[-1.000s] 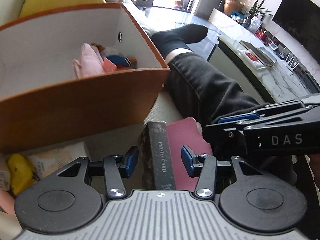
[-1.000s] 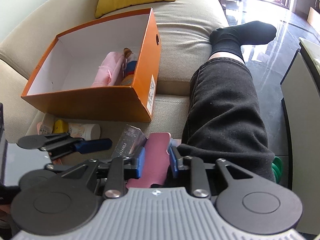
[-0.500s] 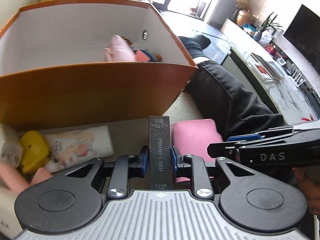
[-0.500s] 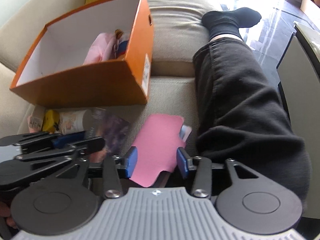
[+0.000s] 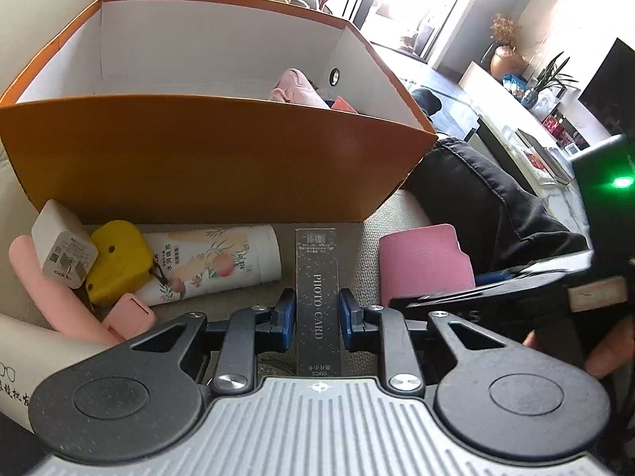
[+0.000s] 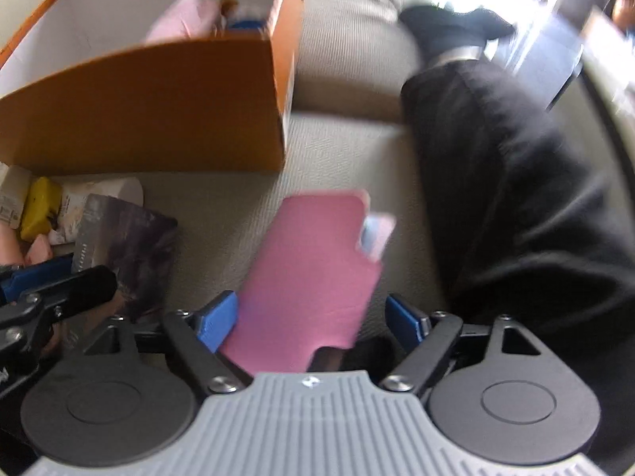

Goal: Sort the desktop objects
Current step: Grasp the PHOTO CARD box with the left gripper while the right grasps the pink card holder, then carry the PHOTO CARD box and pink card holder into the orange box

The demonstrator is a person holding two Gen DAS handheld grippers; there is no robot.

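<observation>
The left tool (image 5: 316, 314) is clamped on one dark photo-card box (image 5: 318, 297), long axis toward twelve o'clock, where one orange box (image 5: 206, 158) stands just beyond. The right tool (image 6: 311, 317), its jaws just opened wide, straddles without gripping one pink case (image 6: 313, 273) lying on the sofa (image 6: 341, 150), pointing to one o'clock.

left gripper (image 5: 316, 315) clamped narrow, right gripper (image 6: 313, 319) with jaws just spread wide, both angled downward
</observation>
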